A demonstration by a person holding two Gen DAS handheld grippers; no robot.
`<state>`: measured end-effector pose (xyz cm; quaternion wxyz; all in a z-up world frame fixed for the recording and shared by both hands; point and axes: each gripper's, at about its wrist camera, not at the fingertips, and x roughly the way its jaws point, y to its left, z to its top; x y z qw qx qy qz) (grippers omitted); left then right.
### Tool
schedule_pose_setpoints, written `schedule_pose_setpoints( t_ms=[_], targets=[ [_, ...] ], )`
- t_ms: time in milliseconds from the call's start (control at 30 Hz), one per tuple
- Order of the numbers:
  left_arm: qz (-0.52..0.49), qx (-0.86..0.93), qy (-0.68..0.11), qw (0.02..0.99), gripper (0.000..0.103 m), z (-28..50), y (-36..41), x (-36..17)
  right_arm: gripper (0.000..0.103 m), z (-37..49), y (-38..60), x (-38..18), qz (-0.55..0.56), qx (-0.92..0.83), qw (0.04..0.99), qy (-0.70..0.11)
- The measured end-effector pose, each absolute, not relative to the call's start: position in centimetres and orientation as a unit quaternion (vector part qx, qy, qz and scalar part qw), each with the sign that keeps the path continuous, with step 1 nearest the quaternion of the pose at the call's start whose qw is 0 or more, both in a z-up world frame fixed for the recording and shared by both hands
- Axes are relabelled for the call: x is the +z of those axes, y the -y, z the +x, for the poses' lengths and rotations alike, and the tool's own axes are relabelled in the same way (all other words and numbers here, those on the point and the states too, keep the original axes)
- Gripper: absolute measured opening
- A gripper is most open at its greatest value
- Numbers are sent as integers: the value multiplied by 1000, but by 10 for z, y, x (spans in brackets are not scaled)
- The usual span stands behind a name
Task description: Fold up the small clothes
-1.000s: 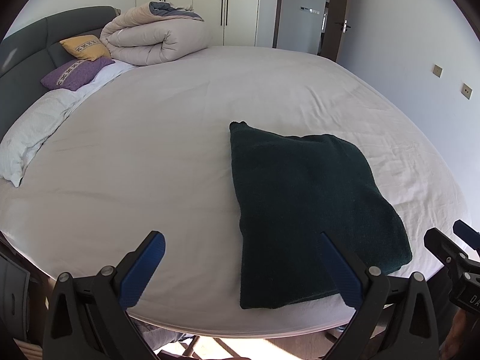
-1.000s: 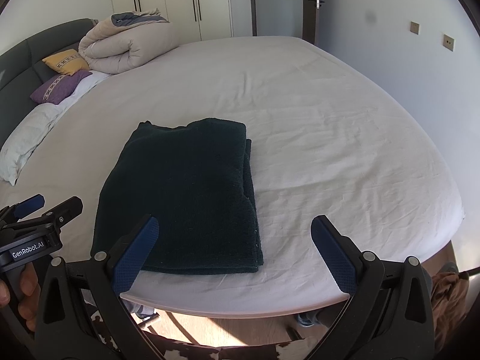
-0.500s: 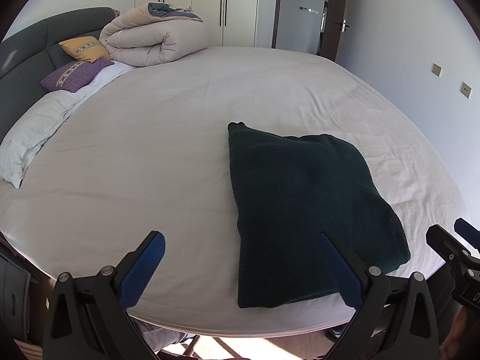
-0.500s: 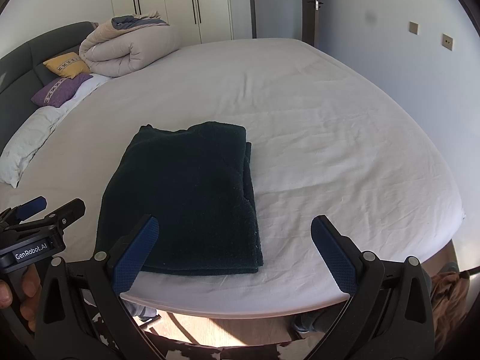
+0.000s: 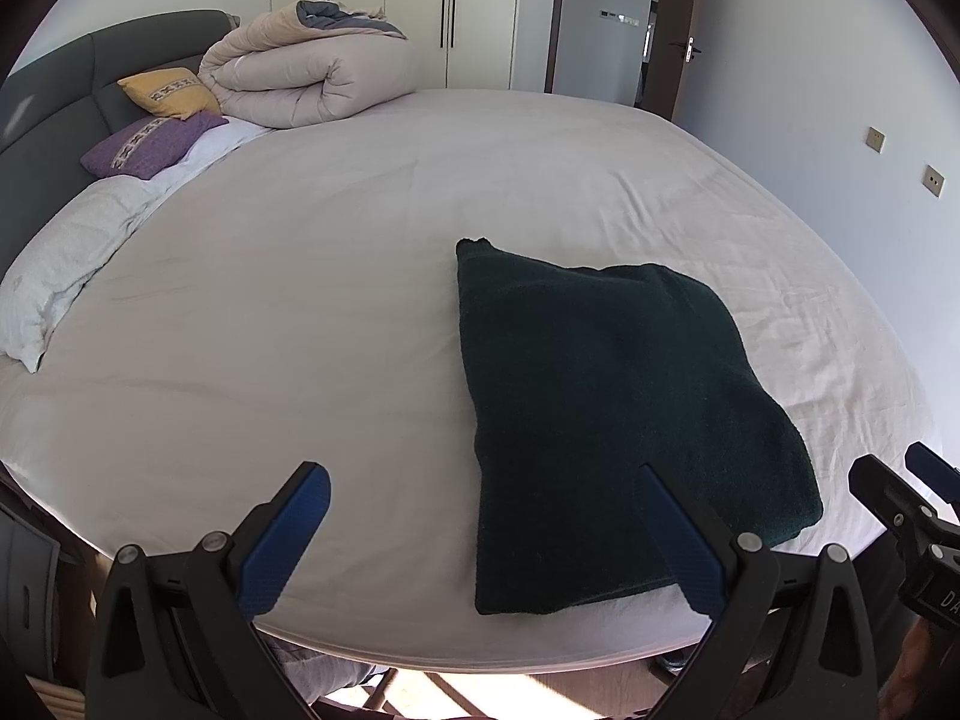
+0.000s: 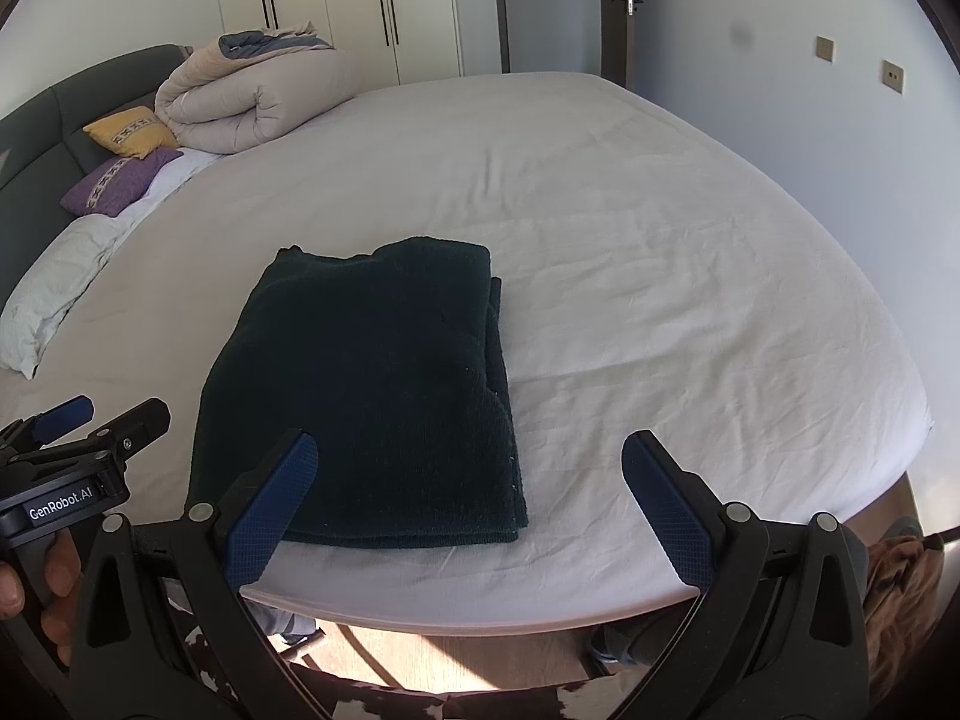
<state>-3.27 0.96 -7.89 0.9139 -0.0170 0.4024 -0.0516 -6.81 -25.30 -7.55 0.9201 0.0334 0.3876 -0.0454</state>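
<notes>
Both grippers hang spread wide and empty off the near edge of the bed: left gripper, right gripper. Ahead of the left one and to its right, the dark garment lies folded flat; for the right gripper it sits ahead-left. Over the last second almost nothing has shifted, only a slight drift of both views. Layered edges show along the garment's right side, though how many folds is hard to tell. This piece looks finished.
</notes>
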Motion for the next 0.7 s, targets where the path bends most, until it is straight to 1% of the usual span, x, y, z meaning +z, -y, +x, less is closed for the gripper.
schedule_pose_setpoints(
  t_ms=[700],
  targets=[
    [-18, -52, -404, 913, 103, -33, -10, -80, 103, -69, 253, -80, 37, -45, 919, -390]
  ],
)
